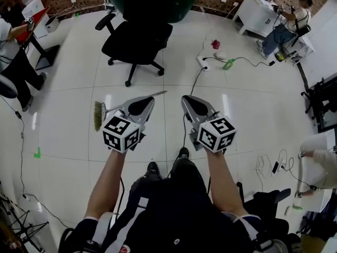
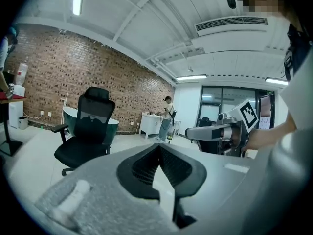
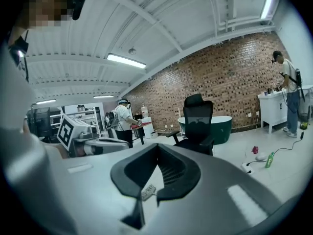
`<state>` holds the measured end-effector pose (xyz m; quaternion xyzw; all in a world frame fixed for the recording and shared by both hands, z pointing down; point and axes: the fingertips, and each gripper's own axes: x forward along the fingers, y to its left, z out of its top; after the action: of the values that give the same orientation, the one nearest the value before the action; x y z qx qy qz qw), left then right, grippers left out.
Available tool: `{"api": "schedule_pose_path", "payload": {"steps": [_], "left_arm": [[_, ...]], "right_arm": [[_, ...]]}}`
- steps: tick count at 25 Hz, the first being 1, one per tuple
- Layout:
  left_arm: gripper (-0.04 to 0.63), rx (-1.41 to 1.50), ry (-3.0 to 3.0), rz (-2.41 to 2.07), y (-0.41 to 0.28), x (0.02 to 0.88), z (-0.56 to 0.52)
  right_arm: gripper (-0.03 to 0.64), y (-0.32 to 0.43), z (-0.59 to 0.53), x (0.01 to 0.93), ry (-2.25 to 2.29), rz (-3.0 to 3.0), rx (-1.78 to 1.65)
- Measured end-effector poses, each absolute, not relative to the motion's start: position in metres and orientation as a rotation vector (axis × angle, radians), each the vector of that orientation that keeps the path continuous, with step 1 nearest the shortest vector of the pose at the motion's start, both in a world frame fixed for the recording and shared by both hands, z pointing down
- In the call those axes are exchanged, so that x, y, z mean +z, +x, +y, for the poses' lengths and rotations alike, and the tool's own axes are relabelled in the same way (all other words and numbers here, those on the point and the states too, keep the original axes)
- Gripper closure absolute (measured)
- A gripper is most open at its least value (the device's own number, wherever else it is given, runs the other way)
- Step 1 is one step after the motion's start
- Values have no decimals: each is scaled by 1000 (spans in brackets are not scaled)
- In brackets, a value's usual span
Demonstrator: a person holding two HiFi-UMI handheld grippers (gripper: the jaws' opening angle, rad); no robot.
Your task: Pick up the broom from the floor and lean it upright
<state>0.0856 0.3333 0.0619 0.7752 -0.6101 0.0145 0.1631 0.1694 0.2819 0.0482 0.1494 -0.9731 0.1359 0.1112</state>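
Both grippers are out in front of the person, side by side and apart, angled slightly down toward the white tiled floor [image 1: 68,136]. In its own view the left gripper [image 2: 159,148] has its jaws pressed together at the tips, with nothing between them. The right gripper [image 3: 157,146] looks the same in its view: tips meeting and no grip on anything.

The broom [image 1: 98,115] lies flat on the floor, untouched. In the head view its bristle head sits just left of the left gripper [image 1: 149,100], and its thin handle runs right and slightly away, reappearing past that gripper's tip. The middle of the handle is hidden behind the gripper body. The right gripper [image 1: 187,99] hangs to the right of the handle's end. In the right gripper view, a bit of the bristles [image 3: 148,192] shows through the gap below the closed tips.

Beyond the broom stands a black office chair [image 1: 137,36], with a dark green tub [image 1: 184,4] behind it against the brick wall. To the right of the chair, a white power strip [image 1: 203,62] and a green bottle [image 1: 228,64] lie on the floor among cables. A person [image 1: 287,25] stands at a white desk in the far right corner.
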Motion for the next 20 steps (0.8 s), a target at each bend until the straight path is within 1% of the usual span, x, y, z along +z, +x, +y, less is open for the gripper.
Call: {"api": "schedule_pose_path", "payload": {"steps": [10, 20], "left_arm": [[595, 141, 2217, -1650, 54, 100, 240], [595, 332, 2176, -1479, 40, 184, 137]], "right_arm": [[614, 144, 188, 86, 512, -2843, 496], [614, 119, 71, 152, 505, -2766, 542]]}}
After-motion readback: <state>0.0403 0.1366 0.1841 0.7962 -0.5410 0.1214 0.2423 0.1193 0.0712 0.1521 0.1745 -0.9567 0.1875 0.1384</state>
